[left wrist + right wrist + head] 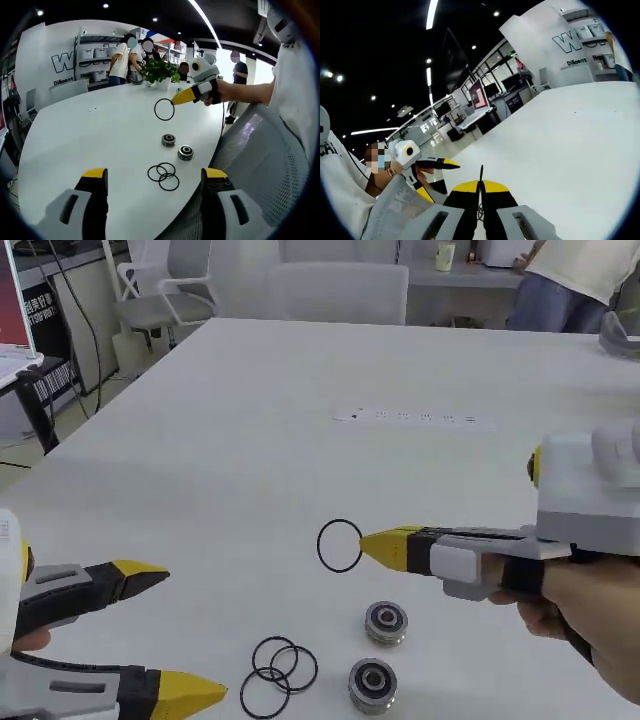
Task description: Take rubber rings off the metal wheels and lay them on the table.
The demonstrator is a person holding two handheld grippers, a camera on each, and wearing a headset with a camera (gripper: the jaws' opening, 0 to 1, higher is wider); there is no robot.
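The right gripper [366,543] has its jaws pinched on a ring [339,545], which hangs off their tips. The left gripper [193,633] gapes wide, with three rings [277,675] just ahead of its tips.

table [300,420] lies open beyond two wheels [385,623] and loose rings [276,676] near its edge

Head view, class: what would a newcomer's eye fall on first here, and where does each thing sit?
The right gripper stands out, shut on a black rubber ring that sticks out from its tip over the white table. Nearer the person lie three overlapping rings, with two metal wheels just to their right; the left gripper is open at lower left.
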